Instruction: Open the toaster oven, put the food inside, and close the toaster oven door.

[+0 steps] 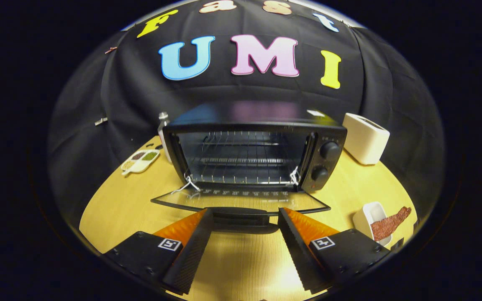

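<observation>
Black toaster oven (253, 150) with glass door (241, 200) folded flat, wire rack (241, 161) bare, gripper (245, 219) released, fingers spread beside the door handle (241, 215), white dish (370, 221) holding reddish food strip (389, 224).

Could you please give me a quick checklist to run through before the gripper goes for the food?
1. Oven door fully down: ok, it lies flat on the table.
2. Rack free for the food: ok, nothing on it.
3. Gripper open and holding nothing: ok, fingers spread either side of the door handle.
4. Food reachable: ok, it sits across the white dish, beside the right finger.
5. Handle out of the fingers' way: cannot tell, it lies just ahead of them.
</observation>
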Available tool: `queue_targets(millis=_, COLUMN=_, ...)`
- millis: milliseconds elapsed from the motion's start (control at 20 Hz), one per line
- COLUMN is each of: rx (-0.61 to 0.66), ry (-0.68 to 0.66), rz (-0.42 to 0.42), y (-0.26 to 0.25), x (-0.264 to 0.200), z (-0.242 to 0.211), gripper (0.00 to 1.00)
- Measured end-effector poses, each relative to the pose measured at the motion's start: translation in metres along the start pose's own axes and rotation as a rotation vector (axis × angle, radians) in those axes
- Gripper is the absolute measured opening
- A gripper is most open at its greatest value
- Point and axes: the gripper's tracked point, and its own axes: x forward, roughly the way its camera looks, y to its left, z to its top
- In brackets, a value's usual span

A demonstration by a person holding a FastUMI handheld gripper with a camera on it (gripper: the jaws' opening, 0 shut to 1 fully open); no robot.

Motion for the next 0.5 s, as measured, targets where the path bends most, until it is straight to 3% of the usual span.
queue_targets(millis=300, rx=0.017, ry=0.082, rz=0.004, y=-0.011, x=0.0, z=-0.033, gripper=0.96)
queue_targets(millis=500, rx=-0.014, ry=0.064, rz=0.04, y=-0.023, x=-0.021, z=-0.023, gripper=0.97)
